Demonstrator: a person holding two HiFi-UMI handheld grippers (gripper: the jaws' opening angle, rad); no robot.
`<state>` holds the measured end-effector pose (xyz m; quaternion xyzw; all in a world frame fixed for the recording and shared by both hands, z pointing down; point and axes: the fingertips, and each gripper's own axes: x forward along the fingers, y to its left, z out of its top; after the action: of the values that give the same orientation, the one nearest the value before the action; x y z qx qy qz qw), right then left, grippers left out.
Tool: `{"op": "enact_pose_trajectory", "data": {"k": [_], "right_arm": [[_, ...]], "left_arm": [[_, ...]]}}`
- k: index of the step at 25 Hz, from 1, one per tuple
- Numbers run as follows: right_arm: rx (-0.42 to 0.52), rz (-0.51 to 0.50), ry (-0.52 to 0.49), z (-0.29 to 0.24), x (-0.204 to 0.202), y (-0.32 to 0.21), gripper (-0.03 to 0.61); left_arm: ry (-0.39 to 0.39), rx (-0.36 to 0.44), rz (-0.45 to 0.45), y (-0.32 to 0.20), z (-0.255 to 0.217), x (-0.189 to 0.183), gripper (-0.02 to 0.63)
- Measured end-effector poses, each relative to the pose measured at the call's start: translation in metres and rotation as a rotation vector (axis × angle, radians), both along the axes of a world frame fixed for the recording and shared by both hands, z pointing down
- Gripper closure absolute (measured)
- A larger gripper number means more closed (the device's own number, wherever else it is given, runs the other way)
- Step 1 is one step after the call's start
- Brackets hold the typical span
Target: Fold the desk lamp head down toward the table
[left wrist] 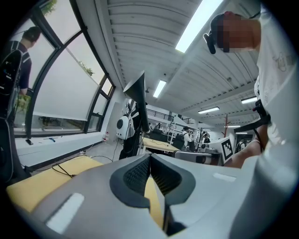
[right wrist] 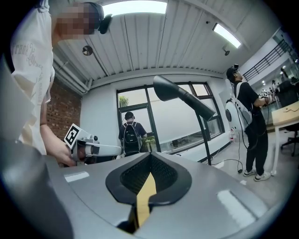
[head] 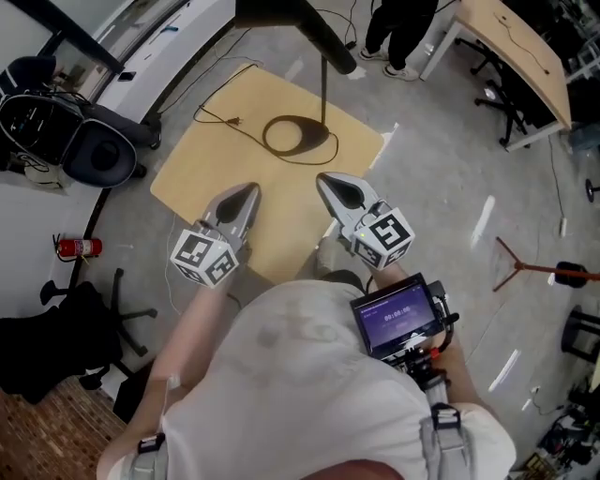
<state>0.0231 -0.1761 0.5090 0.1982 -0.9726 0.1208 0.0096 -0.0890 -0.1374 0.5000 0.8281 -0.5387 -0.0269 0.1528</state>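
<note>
A black desk lamp stands on the yellow table [head: 202, 169]. Its round base [head: 298, 134] rests at the far side, a thin pole [head: 323, 89] rises from it, and the long head [head: 298, 21] reaches out high above. My left gripper [head: 251, 192] and right gripper [head: 323, 180] hover side by side over the table's near edge, both shut and empty, short of the base. In the left gripper view the lamp head [left wrist: 137, 91] is up ahead of the closed jaws [left wrist: 150, 156]. The right gripper view shows the head [right wrist: 182, 95] and pole [right wrist: 204, 135] above and right of its closed jaws [right wrist: 150, 156].
The lamp's cable [head: 230, 117] trails across the table's left part. A black case [head: 66, 131], a fire extinguisher [head: 80, 247] and an office chair [head: 89, 333] sit to the left. Another desk [head: 525, 56], a standing person [head: 398, 28] and a red stand [head: 534, 267] are at the right.
</note>
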Motion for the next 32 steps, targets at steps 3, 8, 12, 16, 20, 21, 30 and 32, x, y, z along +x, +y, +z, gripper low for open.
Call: {"op": "enact_pose_trajectory", "data": {"k": [3, 8, 12, 16, 20, 21, 30, 32], "right_arm": [[-0.005, -0.024, -0.006, 0.002, -0.008, -0.01, 0.568], [-0.021, -0.048, -0.012, 0.011, -0.014, -0.025, 0.568], [-0.026, -0.056, -0.03, 0.013, -0.013, -0.042, 0.568], [-0.019, -0.07, -0.027, 0.011, -0.015, -0.053, 0.568], [0.001, -0.071, -0.036, 0.009, -0.017, -0.067, 0.568], [0.011, -0.075, -0.031, 0.006, -0.017, -0.07, 0.568], [0.091, -0.109, -0.009, -0.015, -0.011, -0.094, 0.568], [0.103, -0.107, -0.015, -0.02, -0.009, -0.104, 0.568]], "left_arm": [[-0.007, -0.003, -0.024, -0.006, 0.001, -0.006, 0.611], [-0.013, -0.011, -0.059, -0.015, 0.001, -0.013, 0.611], [-0.021, -0.006, -0.075, -0.029, -0.005, -0.012, 0.611], [-0.034, 0.008, -0.079, -0.042, -0.015, -0.01, 0.611], [-0.046, 0.02, -0.078, -0.053, -0.024, -0.007, 0.611], [-0.048, 0.02, -0.078, -0.055, -0.025, -0.007, 0.611], [-0.066, 0.05, -0.097, -0.075, -0.045, 0.001, 0.611], [-0.068, 0.068, -0.099, -0.083, -0.057, 0.002, 0.611]]}}
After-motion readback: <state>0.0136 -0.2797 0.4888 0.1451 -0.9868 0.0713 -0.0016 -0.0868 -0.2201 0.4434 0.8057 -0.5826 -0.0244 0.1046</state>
